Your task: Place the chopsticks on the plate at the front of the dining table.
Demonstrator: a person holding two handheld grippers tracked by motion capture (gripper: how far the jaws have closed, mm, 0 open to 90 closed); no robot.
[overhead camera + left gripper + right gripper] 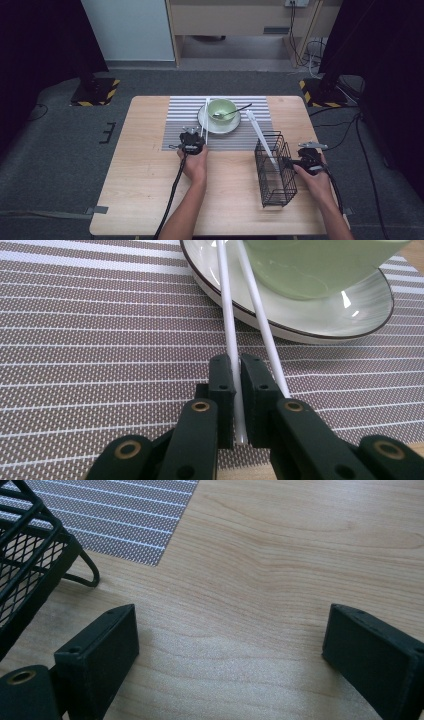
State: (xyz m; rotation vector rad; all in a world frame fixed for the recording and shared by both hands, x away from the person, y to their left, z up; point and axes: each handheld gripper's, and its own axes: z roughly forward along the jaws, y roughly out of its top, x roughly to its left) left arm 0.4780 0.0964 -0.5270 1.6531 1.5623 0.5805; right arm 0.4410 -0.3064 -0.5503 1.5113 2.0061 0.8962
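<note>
My left gripper (197,134) (237,365) is shut on a white chopstick (227,315) near its lower end. A second white chopstick (261,315) lies just beside it, along the outside of the right jaw. Both lean on the rim of a white plate (325,322) (210,128) that holds a pale green bowl (221,107) (310,265) with a spoon (239,110) in it. My right gripper (289,161) (230,625) stands open over bare wood with nothing between its jaws, just right of a black wire basket (275,172) (25,565).
The plate sits on a grey striped placemat (182,117) (100,340) at the back middle of the wooden table (140,175). White chopsticks (260,135) lean out of the basket toward the mat. Cables trail from both grippers toward the table's front edge.
</note>
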